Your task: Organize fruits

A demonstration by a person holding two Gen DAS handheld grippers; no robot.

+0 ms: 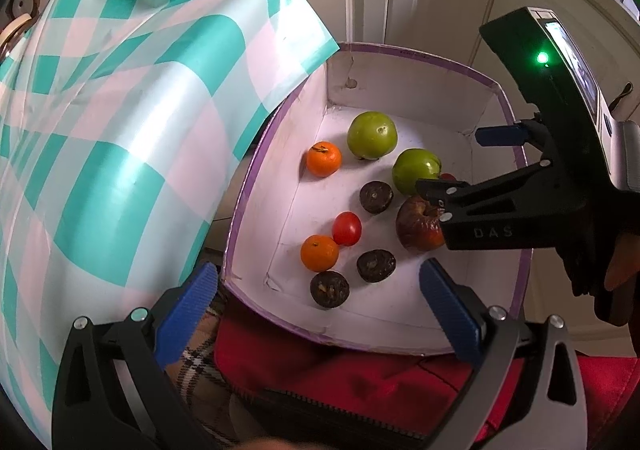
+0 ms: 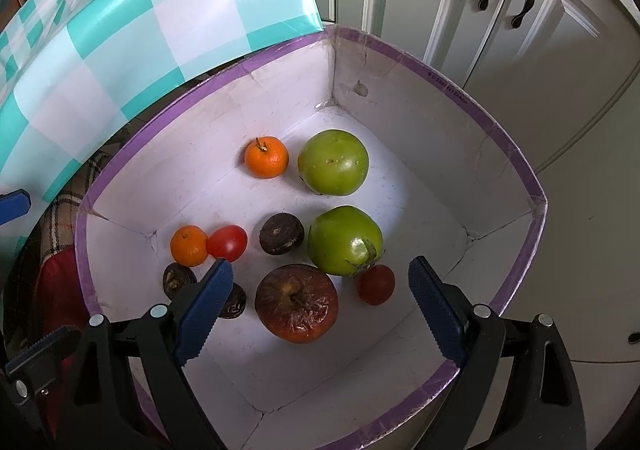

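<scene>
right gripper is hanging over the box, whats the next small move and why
Probably lower the right gripper straight down onto the wrinkled red apple. Its jaws stand open and empty, and the apple lies right between the fingers in the right wrist view, inside the white box. The left gripper is open too, but sits back at the box's near rim.

You have a white box with a purple rim (image 2: 516, 158) filling the middle of the right wrist frame. On its floor lie two green fruits (image 2: 333, 162), one behind the other, two small oranges (image 2: 267, 157), two red tomatoes (image 2: 227, 243), three dark round fruits (image 2: 281, 233) and a wrinkled brown-red apple (image 2: 296, 303) at lower centre.
</scene>
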